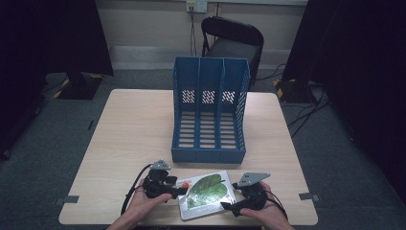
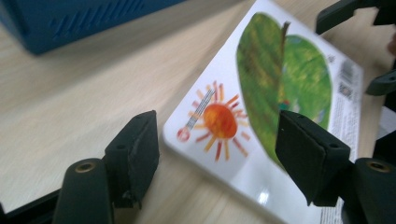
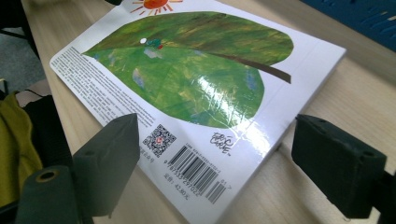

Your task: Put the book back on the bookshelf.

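Note:
A picture book (image 1: 208, 191) with a big green leaf and an orange sun on its white cover lies flat near the table's front edge. My left gripper (image 1: 179, 190) is at the book's left end. In the left gripper view its jaws (image 2: 219, 158) stand apart around the corner by the sun of the book (image 2: 261, 93), without pressing on it. My right gripper (image 1: 227, 207) is at the book's near right corner. In the right gripper view its jaws (image 3: 224, 168) stand wide apart, with the barcode corner of the book (image 3: 196, 70) between them, untouched.
A blue three-slot file holder (image 1: 209, 115) stands upright in the middle of the wooden table (image 1: 134, 124), just behind the book. A black chair (image 1: 233, 40) is beyond the far edge. Yellow cloth (image 3: 14, 135) shows below the table's front edge.

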`<state>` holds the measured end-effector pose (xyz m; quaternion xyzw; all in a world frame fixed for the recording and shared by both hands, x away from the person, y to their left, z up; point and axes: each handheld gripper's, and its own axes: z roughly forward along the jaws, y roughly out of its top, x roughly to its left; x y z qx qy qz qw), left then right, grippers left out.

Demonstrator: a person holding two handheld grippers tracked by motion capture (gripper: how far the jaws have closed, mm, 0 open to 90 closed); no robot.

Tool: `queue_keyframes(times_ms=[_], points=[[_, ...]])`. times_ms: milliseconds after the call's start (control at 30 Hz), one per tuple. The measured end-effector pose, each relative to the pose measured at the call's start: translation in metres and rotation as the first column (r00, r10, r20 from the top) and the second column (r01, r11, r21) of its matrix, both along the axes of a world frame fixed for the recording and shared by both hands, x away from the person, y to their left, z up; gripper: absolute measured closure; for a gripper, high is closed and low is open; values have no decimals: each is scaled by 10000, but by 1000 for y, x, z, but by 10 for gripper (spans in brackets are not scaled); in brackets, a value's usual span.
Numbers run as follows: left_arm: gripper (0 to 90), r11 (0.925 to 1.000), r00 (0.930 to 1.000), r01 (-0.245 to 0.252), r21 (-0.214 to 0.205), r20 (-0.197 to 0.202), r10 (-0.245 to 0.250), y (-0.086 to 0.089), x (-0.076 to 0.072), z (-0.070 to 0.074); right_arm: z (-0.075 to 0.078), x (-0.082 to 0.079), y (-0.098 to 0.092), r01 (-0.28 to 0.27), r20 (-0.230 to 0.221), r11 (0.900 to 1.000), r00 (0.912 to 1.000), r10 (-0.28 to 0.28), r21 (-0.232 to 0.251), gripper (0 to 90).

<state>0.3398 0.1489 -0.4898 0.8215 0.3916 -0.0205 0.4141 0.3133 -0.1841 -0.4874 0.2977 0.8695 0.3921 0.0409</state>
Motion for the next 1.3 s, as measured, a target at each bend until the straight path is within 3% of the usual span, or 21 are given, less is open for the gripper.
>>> queue_keyframes(times_ms=[67, 267, 333, 500, 600, 700, 733, 833, 967, 1100, 1300], points=[[357, 9999, 9999, 108, 5, -62, -108, 3, -1, 1, -1, 0, 1, -35, -117, 10000, 9999, 34, -70, 148], [389, 10000, 9995, -85, 9, -289, 85, 3, -2, -1, -5, -2, 5, -91, -271, 9994, 9996, 81, -344, 88], [402, 9999, 9996, -150, 8, -228, 150, 2, -1, -2, -5, -3, 7, -154, -163, 9986, 9998, 146, -510, 77], [388, 9990, 9991, -426, -163, -44, 425, -1, 5, -5, -3, -4, 10, -209, 49, 9989, 9998, 211, -412, 69], [426, 9995, 9986, -266, 140, 468, 259, -8, 11, -6, -3, -5, 11, -155, 132, 9991, 9998, 160, -391, 67], [492, 9999, 9985, -115, -16, 535, 116, -16, 15, -8, -3, -3, 15, -196, 50, 9996, 9998, 197, -202, 68], [497, 9997, 9979, 192, 124, 609, -199, -23, 15, -7, -3, -4, 17, -248, 52, 9995, 9997, 249, -182, 69], [435, 9992, 9985, 250, 298, 488, -264, -25, 12, -5, -4, -4, 20, -309, 95, 9992, 9995, 311, -253, 73], [413, 9999, 9995, 132, 50, 277, -133, -11, 9, -1, -7, -1, 17, -370, -293, 9988, 9989, 361, -327, 89], [407, 10000, 9993, -31, 3, 379, 31, 3, 6, 8, -6, -3, 18, -427, -141, 9984, 9990, 422, -377, 89], [423, 9980, 9990, -339, 541, 317, 323, 14, 5, 4, -7, -3, 17, -461, -151, 9982, 9988, 455, -383, 89]])
